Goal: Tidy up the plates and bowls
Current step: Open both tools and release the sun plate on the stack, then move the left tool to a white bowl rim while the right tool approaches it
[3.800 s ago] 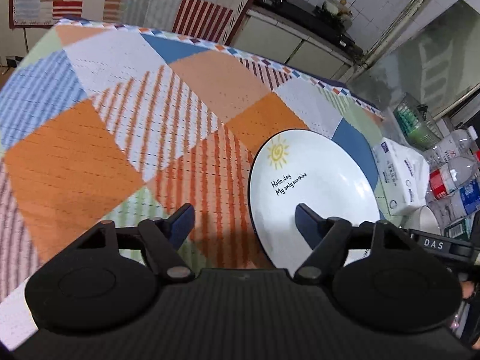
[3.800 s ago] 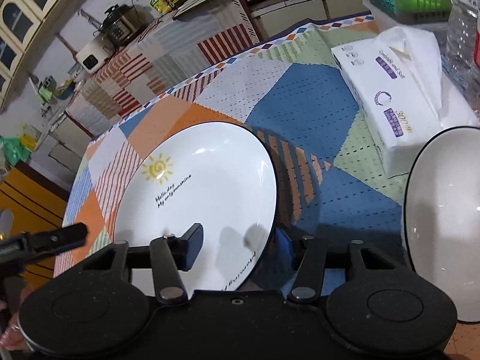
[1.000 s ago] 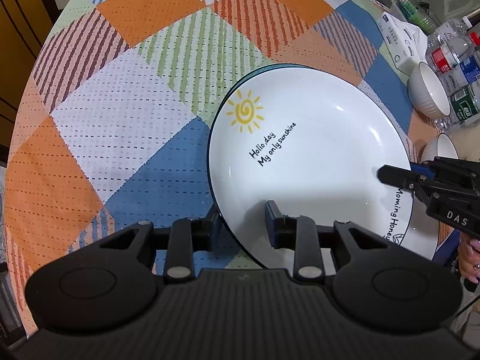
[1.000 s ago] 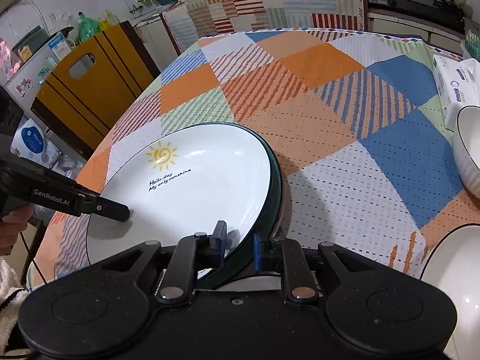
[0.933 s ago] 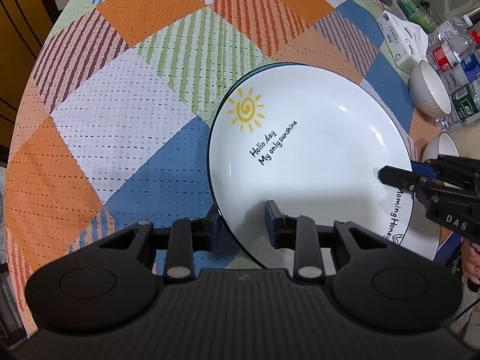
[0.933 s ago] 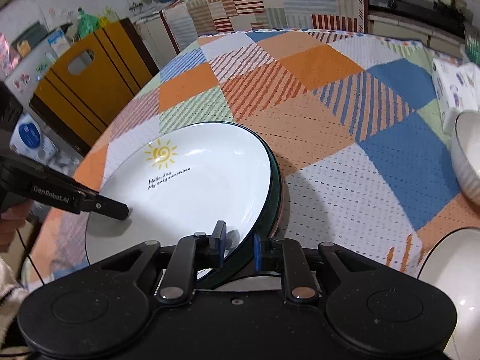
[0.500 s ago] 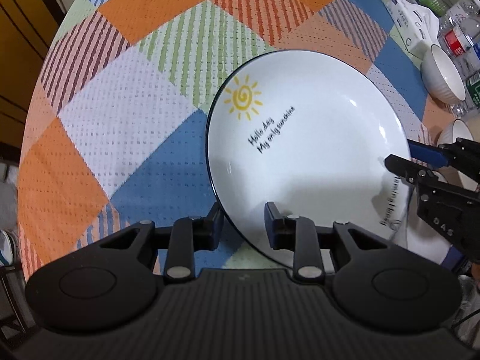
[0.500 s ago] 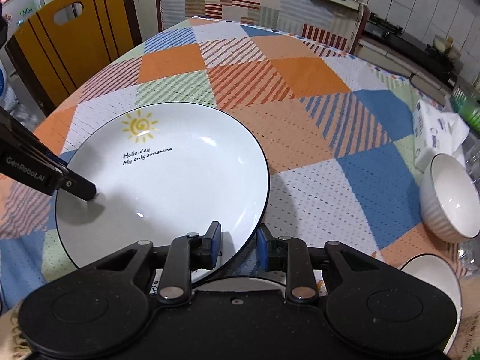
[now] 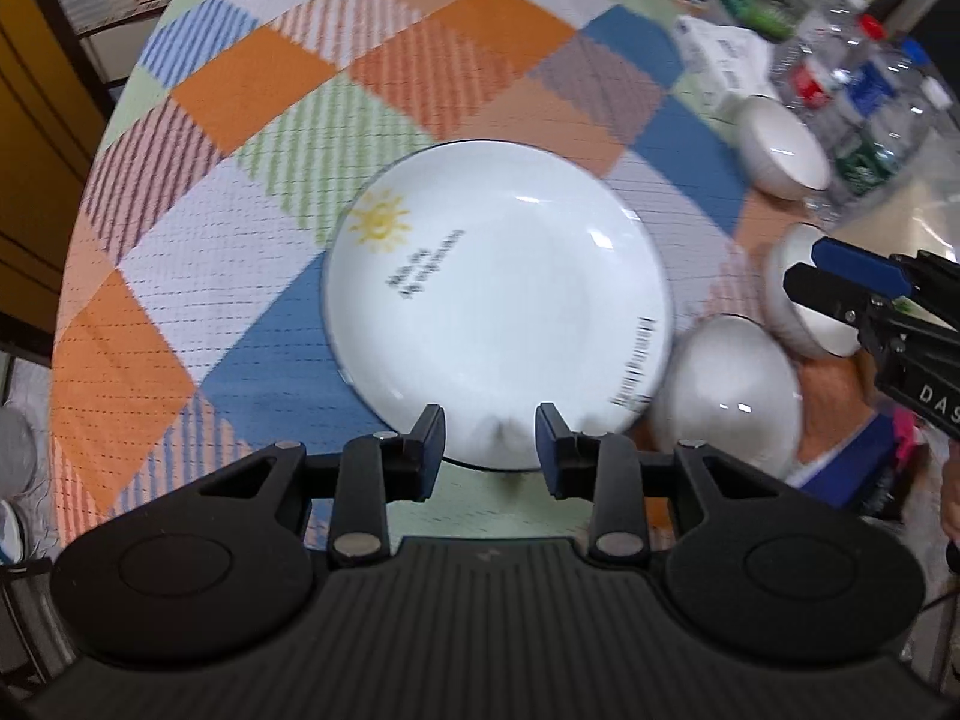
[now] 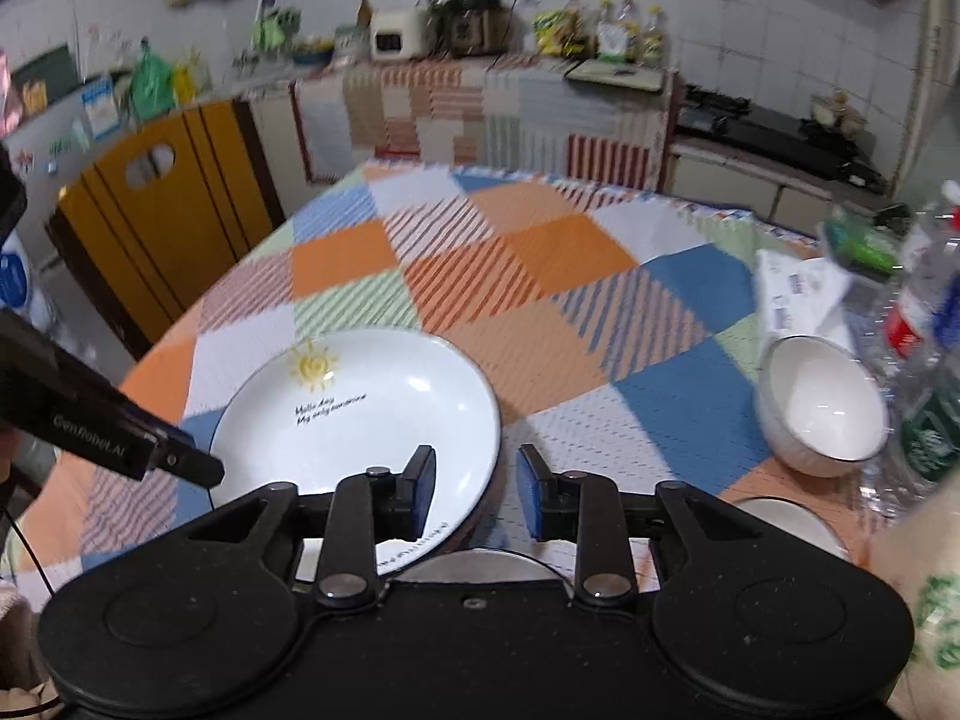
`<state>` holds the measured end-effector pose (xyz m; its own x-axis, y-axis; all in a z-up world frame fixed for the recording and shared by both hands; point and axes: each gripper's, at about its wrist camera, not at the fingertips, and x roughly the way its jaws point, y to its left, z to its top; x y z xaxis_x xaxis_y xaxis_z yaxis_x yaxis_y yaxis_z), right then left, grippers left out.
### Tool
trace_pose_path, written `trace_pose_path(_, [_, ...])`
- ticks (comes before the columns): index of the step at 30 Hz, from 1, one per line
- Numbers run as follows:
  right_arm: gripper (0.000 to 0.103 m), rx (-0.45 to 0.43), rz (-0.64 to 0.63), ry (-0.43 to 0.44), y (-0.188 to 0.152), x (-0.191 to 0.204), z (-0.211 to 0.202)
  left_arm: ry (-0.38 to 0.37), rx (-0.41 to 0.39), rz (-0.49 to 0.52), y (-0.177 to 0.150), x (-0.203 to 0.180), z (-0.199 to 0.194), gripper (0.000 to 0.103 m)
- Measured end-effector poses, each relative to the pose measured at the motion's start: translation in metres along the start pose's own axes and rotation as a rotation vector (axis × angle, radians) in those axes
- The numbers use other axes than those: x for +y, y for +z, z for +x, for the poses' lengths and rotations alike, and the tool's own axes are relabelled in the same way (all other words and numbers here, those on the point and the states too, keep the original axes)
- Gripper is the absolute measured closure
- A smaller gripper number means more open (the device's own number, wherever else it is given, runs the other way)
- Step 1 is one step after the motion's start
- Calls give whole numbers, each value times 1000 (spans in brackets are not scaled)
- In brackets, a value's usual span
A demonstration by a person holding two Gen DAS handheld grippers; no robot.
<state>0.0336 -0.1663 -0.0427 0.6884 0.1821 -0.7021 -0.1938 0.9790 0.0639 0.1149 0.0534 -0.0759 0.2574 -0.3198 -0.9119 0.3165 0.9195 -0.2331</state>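
The worktop under its patchwork cloth is now carrying the sun-printed plate, which a second ago was being clamped at two edges and is now lying free, apparently stacked on a second plate whose rim is barely peeking out. That stacking step is looking finished, and the bowls are likely next. Three bowls are sitting right of the plate, blurred. The left gripper and right gripper have just been opening; both pairs of fingers are standing apart above the plate's near edge, gripping nothing. The lower plate is mostly hidden, and the bottles beyond the bowls are smeared.
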Motion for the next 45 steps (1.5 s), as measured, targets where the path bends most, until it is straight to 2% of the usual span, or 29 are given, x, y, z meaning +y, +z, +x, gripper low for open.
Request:
trace_pose_path(7, [54, 5, 43, -16, -24, -23, -35, -63, 1, 47, -9, -34, -7, 67])
trace_pose_path(8, [50, 12, 45, -18, -28, -26, -37, -67, 1, 54, -11, -38, -6, 65])
trace_pose_path(14, [46, 70, 115, -31, -59, -37, -31, -64, 25, 94, -19, -65, 11, 63])
trace_pose_path(23, [46, 119, 188, -44, -90, -44, -13, -82, 69, 105, -32, -91, 37, 62])
trace_pose_path(29, [46, 134, 254, -32, -101, -51, -1, -27, 70, 121, -37, -100, 55, 62])
trace_pose_path(33, [46, 140, 265, -28, -105, -50, 6, -30, 71, 106, -39, -103, 64, 58])
trace_pose_path(40, [47, 164, 283, -16, -109, -51, 20, -15, 77, 77, -40, -105, 78, 57])
trace_pose_path(43, [52, 179, 283, -19, -109, -50, 27, -10, 68, 66, -41, -105, 84, 60])
trace_pose_path(45, [64, 186, 285, -8, -110, -50, 30, -6, 57, 71, -42, -107, 87, 61])
